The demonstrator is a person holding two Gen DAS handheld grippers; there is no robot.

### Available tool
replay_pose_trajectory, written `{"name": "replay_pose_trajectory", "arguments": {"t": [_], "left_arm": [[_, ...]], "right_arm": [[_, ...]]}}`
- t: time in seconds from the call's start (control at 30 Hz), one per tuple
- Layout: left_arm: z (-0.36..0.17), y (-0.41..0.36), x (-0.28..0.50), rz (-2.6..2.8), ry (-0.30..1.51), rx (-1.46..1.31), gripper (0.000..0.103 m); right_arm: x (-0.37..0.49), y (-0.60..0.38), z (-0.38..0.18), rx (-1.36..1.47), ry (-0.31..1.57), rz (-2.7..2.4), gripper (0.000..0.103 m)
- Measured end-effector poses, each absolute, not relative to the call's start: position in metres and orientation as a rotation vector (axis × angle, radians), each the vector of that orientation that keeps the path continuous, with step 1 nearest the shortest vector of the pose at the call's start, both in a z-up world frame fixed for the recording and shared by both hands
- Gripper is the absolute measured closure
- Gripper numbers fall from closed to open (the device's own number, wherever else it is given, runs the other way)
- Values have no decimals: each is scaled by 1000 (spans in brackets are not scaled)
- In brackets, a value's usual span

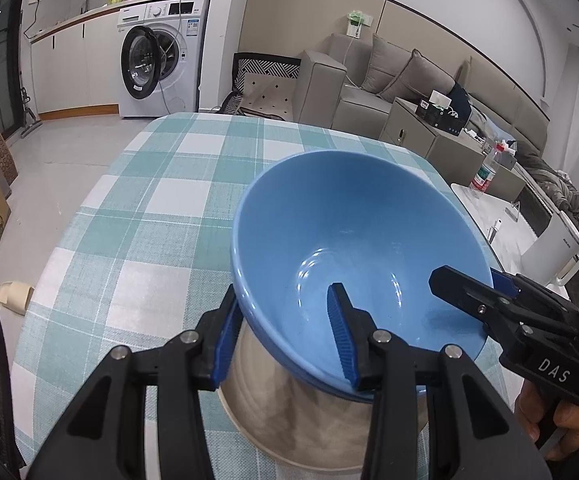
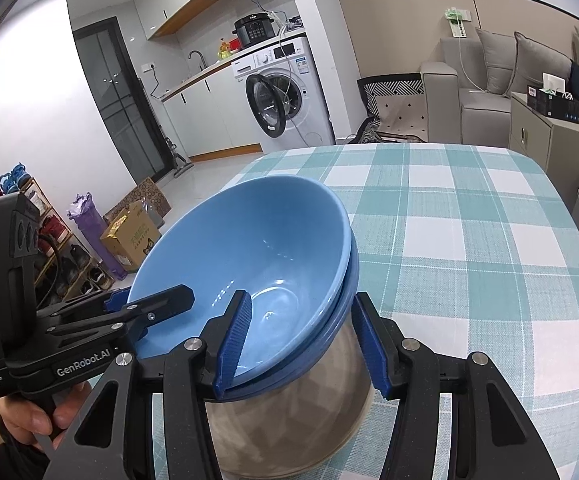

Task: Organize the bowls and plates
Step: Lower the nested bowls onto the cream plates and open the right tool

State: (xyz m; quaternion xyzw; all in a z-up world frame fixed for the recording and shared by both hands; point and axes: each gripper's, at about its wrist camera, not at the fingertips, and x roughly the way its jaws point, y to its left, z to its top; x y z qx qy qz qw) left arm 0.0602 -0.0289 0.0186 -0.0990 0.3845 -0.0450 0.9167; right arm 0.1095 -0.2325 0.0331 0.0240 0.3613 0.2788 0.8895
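Over the checked table (image 1: pixel 137 184), both grippers angled downward, each clamped on the blue bowls' (image 1: pixel 353 240) rim.

The right gripper (image 1: pixel 469 286) carries white letters "DAS", and the left gripper (image 2: pixel 149 304) carries "GenRobot.AI" with small "Data Acquisition System" beside it.

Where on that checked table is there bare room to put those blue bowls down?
Nearly all of the table shows bare: the whole stretch beyond the blue bowls, out to its far edge. The only crowded spot is the near edge, where the bowls sit stacked on a steel pot with the left tool and right tool straddling their rims.
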Motion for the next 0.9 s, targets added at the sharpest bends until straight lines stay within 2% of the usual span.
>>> {"name": "replay_pose_trajectory", "arguments": {"t": [0.37,0.43,0.57,0.67,0.7,0.77,0.83,0.87,0.9], "left_arm": [[18,-31,58,-118,790,-189,48],[20,-32,56,-120,778,-179,42],[24,-30,53,-118,762,-165,36],[24,-26,53,-109,761,-163,25],[25,-24,52,-108,758,-160,25],[26,-20,51,-107,745,-155,24],[28,-15,49,-103,736,-141,17],[28,-14,48,-99,734,-137,11],[29,-11,47,-96,727,-134,10]], "right_arm": [[109,-233,33,47,754,598,46],[109,-234,34,46,748,602,38],[107,-234,38,35,726,599,21],[106,-235,39,31,723,593,15],[106,-236,39,35,721,594,14],[105,-238,41,46,709,601,4],[102,-240,44,55,685,611,1],[101,-241,45,54,672,618,1],[99,-241,47,47,664,620,1]]}}
